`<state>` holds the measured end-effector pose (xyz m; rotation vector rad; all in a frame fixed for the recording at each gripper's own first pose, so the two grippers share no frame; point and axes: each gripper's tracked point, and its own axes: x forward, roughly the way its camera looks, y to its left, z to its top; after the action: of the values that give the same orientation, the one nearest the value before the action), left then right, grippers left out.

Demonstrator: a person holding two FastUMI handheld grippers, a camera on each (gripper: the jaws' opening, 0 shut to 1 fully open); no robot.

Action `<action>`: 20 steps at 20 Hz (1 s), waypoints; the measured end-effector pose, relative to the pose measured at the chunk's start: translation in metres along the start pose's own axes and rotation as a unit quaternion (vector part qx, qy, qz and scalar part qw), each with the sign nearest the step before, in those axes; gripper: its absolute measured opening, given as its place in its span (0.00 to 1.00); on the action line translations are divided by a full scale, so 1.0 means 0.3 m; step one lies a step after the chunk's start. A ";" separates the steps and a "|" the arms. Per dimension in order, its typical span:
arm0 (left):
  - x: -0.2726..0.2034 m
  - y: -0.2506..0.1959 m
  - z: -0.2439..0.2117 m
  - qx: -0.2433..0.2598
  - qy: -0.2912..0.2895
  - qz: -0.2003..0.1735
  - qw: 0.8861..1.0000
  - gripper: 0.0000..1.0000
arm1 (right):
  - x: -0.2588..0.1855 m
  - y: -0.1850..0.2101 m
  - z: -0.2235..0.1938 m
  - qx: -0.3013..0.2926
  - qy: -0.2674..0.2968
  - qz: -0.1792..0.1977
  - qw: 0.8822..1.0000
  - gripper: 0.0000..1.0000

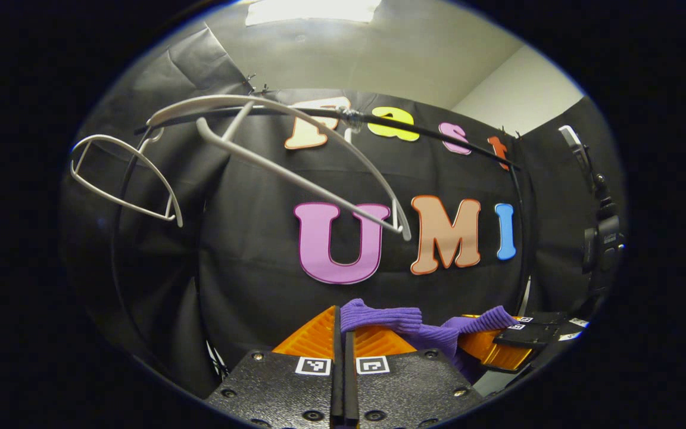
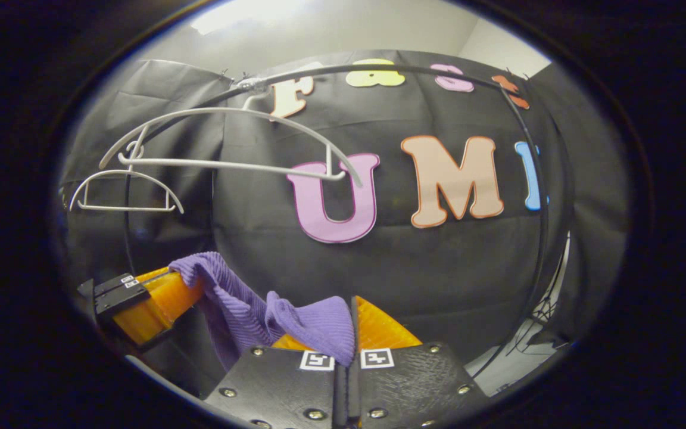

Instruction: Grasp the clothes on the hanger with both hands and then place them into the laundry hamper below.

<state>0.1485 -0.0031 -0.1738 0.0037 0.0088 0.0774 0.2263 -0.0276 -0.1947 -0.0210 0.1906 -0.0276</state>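
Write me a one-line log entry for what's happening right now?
stage: garment off hanger | left gripper: shut on purple garment | right gripper: shut on it | white hangers: bare on rail | hamper: unseen

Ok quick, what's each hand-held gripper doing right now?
Left hand-held gripper: shut on the purple garment.
Right hand-held gripper: shut on the purple garment too.

A thin black rail (image 1: 426,132) arches across the booth in front of the black cloth wall and bends down at its far end. Two pale bare hangers hang from it: the nearer hanger (image 1: 295,149) swings tilted, its bar slanting down, and a second hanger (image 1: 128,179) hangs farther along. In the right gripper view the rail (image 2: 438,70) carries both hangers (image 2: 230,143) (image 2: 125,190), well apart
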 end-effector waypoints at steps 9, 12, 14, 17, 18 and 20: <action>0.040 0.072 -0.281 0.031 0.039 0.024 0.998 0.01 | 0.041 -0.052 -0.315 0.007 0.063 -0.015 0.998 0.07; 0.041 0.084 -0.399 0.024 0.053 0.029 0.998 0.02 | 0.051 -0.071 -0.430 0.002 0.073 -0.024 0.997 0.07; 0.056 0.093 -0.504 0.017 0.076 0.031 0.996 0.02 | 0.056 -0.091 -0.529 0.000 0.086 -0.029 0.996 0.07; 0.056 0.126 -0.691 0.009 0.121 0.036 0.992 0.02 | 0.056 -0.120 -0.702 -0.004 0.117 -0.037 0.992 0.02; 0.053 0.133 -0.751 0.009 0.135 0.036 0.990 0.02 | 0.059 -0.127 -0.759 -0.004 0.125 -0.040 0.991 0.02; 0.040 0.133 -0.862 0.006 0.157 0.032 0.987 0.02 | 0.054 -0.161 -0.868 -0.005 0.143 -0.053 0.988 0.02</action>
<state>0.1551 0.0384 -0.4322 0.0032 0.3248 0.1421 0.1917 -0.0810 -0.4521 -0.0376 0.4758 -0.1355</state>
